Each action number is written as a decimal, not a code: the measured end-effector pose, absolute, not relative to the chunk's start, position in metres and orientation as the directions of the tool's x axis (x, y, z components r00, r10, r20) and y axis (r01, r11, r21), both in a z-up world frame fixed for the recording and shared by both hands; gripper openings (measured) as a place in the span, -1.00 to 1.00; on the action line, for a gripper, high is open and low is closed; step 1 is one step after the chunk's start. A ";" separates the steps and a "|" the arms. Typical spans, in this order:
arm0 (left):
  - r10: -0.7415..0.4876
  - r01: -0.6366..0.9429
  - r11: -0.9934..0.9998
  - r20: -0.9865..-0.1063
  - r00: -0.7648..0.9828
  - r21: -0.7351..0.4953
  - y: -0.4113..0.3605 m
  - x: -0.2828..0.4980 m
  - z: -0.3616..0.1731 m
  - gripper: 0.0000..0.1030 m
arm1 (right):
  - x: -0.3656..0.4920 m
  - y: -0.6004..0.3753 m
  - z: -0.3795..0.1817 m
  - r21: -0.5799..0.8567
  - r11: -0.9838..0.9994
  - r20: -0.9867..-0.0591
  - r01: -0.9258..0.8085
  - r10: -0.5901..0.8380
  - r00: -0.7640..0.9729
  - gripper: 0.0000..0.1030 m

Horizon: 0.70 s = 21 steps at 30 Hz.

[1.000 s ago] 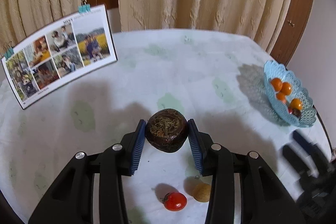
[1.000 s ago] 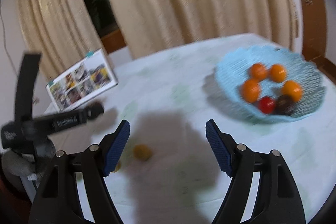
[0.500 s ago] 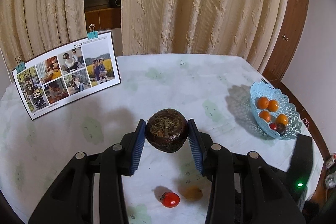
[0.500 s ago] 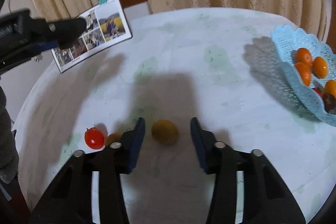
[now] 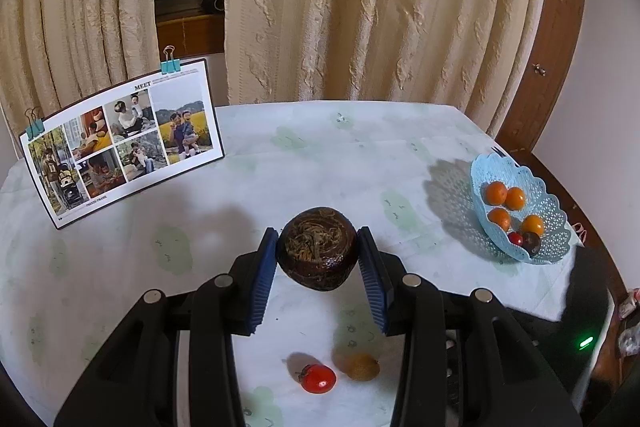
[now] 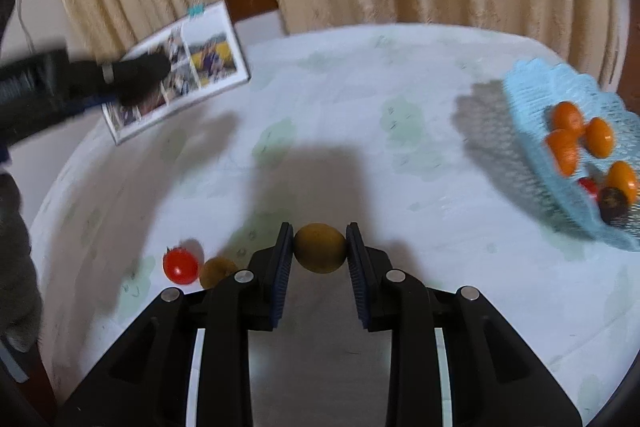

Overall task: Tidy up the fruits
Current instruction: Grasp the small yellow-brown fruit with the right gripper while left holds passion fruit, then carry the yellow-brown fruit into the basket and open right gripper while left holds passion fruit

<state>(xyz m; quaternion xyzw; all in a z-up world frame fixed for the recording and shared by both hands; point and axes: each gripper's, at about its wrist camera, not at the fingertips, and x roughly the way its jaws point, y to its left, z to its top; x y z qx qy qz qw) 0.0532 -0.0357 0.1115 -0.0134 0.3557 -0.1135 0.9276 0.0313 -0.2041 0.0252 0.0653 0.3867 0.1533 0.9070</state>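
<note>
My left gripper (image 5: 318, 233) is shut on a dark brown round fruit (image 5: 318, 259) and holds it above the table. Below it on the cloth lie a red tomato (image 5: 318, 379) and a small brownish fruit (image 5: 362, 367). My right gripper (image 6: 319, 229) is down at the table, its jaws closing, with both pads pressing a yellow-brown fruit (image 6: 320, 249). To its left are the tomato (image 6: 180, 265) and the small brownish fruit (image 6: 216, 271). A light blue lace basket (image 5: 480, 179) at the right holds several oranges, a small tomato and a dark fruit.
A photo board (image 5: 120, 143) with clips stands at the back left of the round table (image 5: 320, 147). Cream curtains hang behind and a wooden door is at the right. The basket (image 6: 520, 95) sits near the table's right edge. The left gripper's body (image 6: 60, 87) shows blurred at upper left.
My right gripper came down around the yellow-brown fruit and closed from wide open onto it. My left gripper rose a little, with the dark fruit still in it.
</note>
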 end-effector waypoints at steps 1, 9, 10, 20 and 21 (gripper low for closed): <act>-0.221 0.203 0.974 -0.657 0.721 -0.105 -0.037 0.053 0.111 -0.21 | 0.030 -0.209 0.029 0.238 0.947 -0.674 -0.216 0.321 0.665 -0.46; -0.228 0.223 0.970 -0.663 0.713 -0.094 -0.045 0.052 0.107 -0.21 | 0.016 -0.277 0.065 0.272 0.961 -0.581 -0.057 0.211 0.786 -0.46; -0.229 0.226 0.970 -0.664 0.712 -0.093 -0.046 0.051 0.107 -0.21 | 0.015 -0.288 0.068 0.280 0.959 -0.574 -0.033 0.195 0.795 -0.46; -0.232 0.249 0.966 -0.672 0.703 -0.073 -0.059 0.050 0.102 -0.21 | 0.010 -0.365 0.065 0.301 0.940 -0.565 0.161 0.040 0.824 -0.46; -0.233 0.250 0.965 -0.672 0.703 -0.073 -0.060 0.050 0.102 -0.21 | 0.010 -0.372 0.063 0.299 0.937 -0.567 0.180 0.022 0.824 -0.46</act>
